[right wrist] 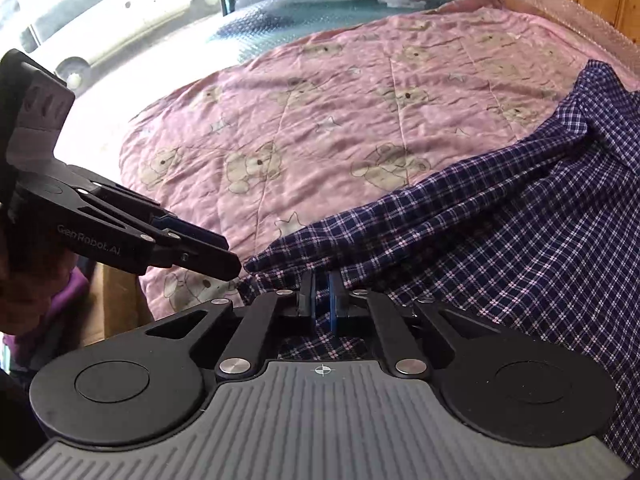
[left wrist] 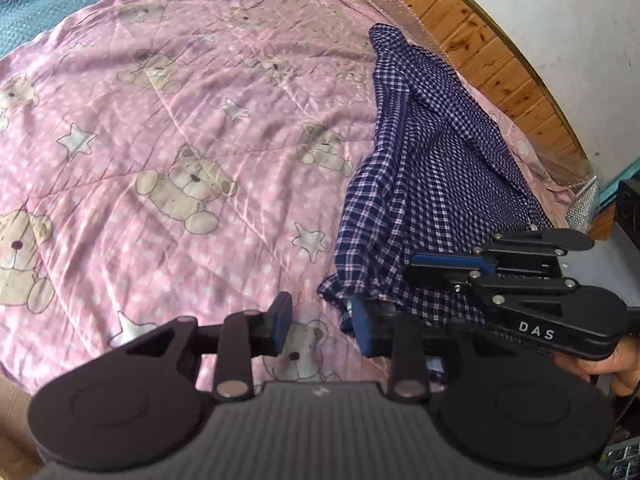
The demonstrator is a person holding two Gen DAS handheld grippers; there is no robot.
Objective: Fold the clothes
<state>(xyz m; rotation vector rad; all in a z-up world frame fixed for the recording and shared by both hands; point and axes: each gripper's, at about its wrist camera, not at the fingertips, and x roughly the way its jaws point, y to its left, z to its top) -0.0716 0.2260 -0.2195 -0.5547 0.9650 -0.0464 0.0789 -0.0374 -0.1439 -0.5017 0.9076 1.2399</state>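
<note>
A navy checked shirt (left wrist: 432, 168) lies rumpled along the right side of a pink bear-print quilt (left wrist: 180, 140); it also shows in the right wrist view (right wrist: 500, 232). My left gripper (left wrist: 324, 326) is open, its pads apart over the quilt at the shirt's near edge, with the right pad touching the cloth. My right gripper (right wrist: 322, 300) is shut on the shirt's near edge. It appears in the left wrist view (left wrist: 424, 270) coming in from the right. The left gripper also shows in the right wrist view (right wrist: 230, 262), just left of the shirt's corner.
A wooden headboard (left wrist: 480, 40) wrapped in bubble film runs behind the shirt. The quilt's left and near edges drop off the bed. A window with a white van (right wrist: 100, 20) outside lies beyond the bed's far end.
</note>
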